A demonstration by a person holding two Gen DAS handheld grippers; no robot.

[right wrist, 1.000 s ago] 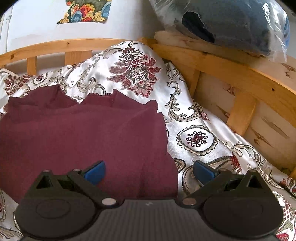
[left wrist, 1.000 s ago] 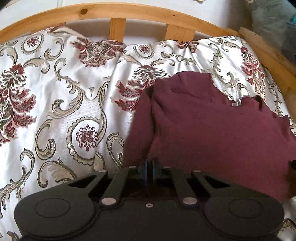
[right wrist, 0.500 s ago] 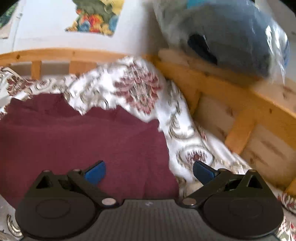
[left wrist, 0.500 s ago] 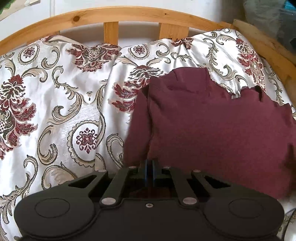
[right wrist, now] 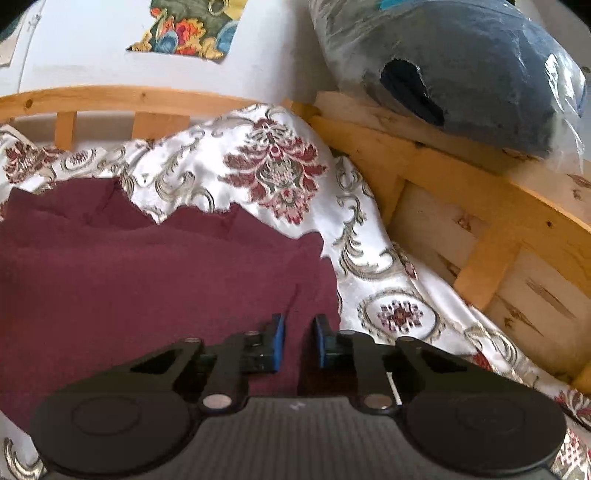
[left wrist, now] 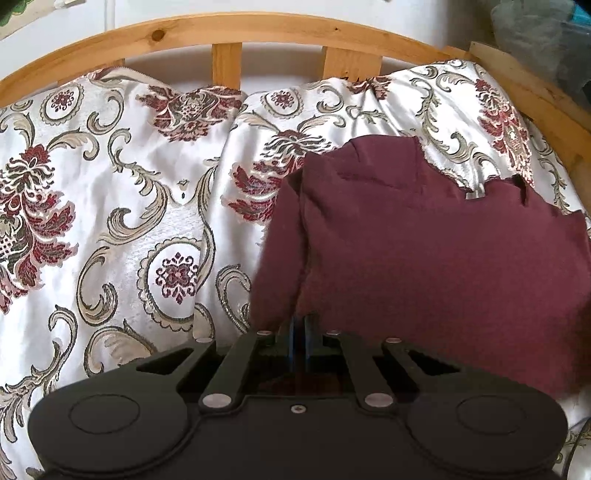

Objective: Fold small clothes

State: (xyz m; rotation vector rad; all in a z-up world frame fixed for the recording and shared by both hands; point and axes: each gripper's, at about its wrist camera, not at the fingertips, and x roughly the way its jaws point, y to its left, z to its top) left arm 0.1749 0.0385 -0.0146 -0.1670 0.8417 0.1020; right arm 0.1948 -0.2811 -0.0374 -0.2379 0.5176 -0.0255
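A maroon garment (left wrist: 424,254) lies on a floral satin bedspread (left wrist: 110,221). My left gripper (left wrist: 299,332) is shut on the garment's near left edge, which bunches up around the blue pads. In the right wrist view the same garment (right wrist: 147,277) fills the left half. My right gripper (right wrist: 298,343) sits over its near right corner, the blue pads (right wrist: 277,339) close together with a fold of cloth between them and a narrow gap still showing.
A curved wooden bed rail (left wrist: 258,33) runs along the back. Wooden slats (right wrist: 487,258) rise on the right. A plastic-wrapped blue bundle (right wrist: 461,70) rests on the right rail. A white wall with a colourful picture (right wrist: 192,29) stands behind.
My right gripper has gone from wide open to nearly closed around the garment's near right corner. The left gripper has stayed shut on the cloth and lifted it slightly.
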